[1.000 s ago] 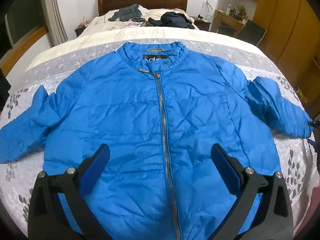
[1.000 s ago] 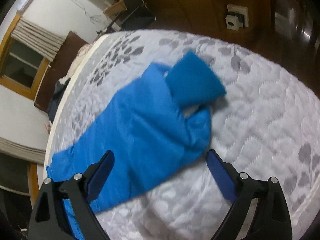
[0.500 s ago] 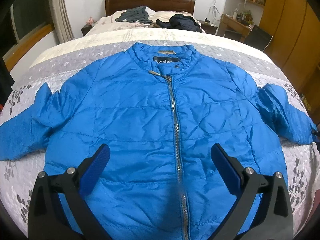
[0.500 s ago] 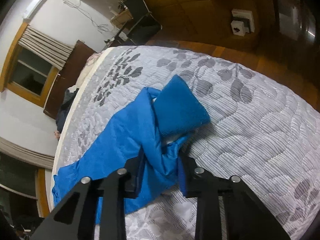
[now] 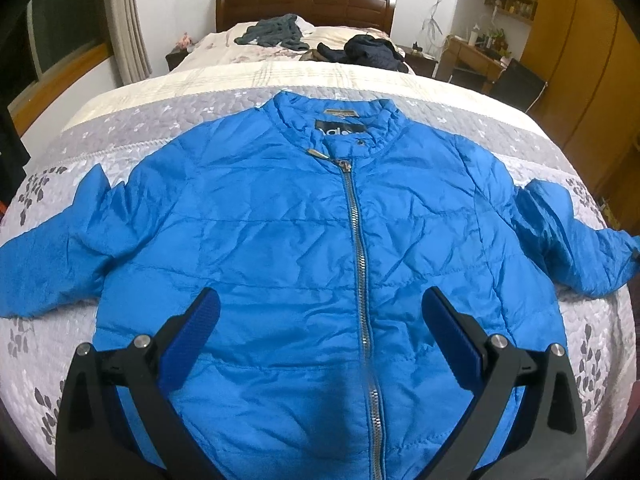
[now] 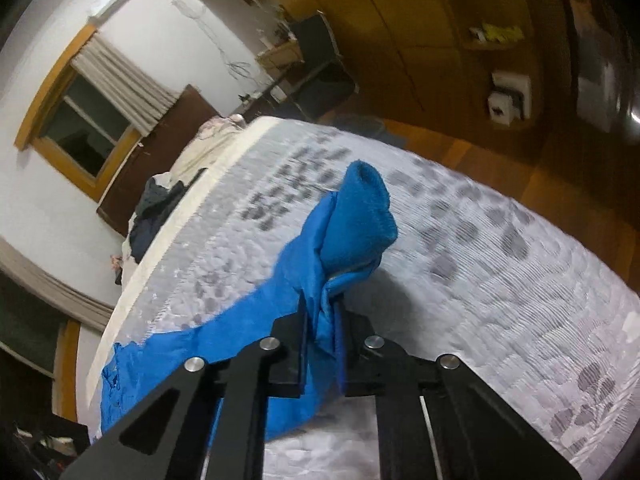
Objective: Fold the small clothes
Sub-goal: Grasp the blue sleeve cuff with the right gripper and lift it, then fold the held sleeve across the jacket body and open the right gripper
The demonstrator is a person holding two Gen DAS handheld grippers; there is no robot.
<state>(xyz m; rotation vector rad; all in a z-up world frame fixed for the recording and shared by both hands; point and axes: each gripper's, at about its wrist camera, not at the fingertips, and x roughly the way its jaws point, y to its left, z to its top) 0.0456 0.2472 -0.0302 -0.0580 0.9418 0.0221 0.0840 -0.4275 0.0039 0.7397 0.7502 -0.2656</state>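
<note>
A blue zipped puffer jacket (image 5: 280, 240) lies front-up on the grey patterned bedspread (image 5: 160, 116), collar toward the headboard, both sleeves spread out. My left gripper (image 5: 320, 320) hovers open over the jacket's lower front, straddling the zipper (image 5: 356, 224), with nothing between its blue pads. In the right wrist view, my right gripper (image 6: 322, 320) is shut on the jacket's right sleeve (image 6: 304, 280) just behind its knitted cuff (image 6: 360, 216), which is raised off the bedspread (image 6: 500, 280). The same sleeve (image 5: 568, 240) shows at the right edge of the left wrist view.
Dark clothes (image 5: 368, 50) and a grey garment (image 5: 276, 32) lie near the wooden headboard (image 5: 304, 4). A desk and chair (image 5: 508, 68) and wooden wardrobes (image 5: 592, 60) stand right of the bed. The wooden floor (image 6: 560, 168) lies beyond the bed's edge.
My right gripper went from wide open to shut on the right sleeve near the cuff and has lifted it. My left gripper stayed open, shifting slightly over the jacket front.
</note>
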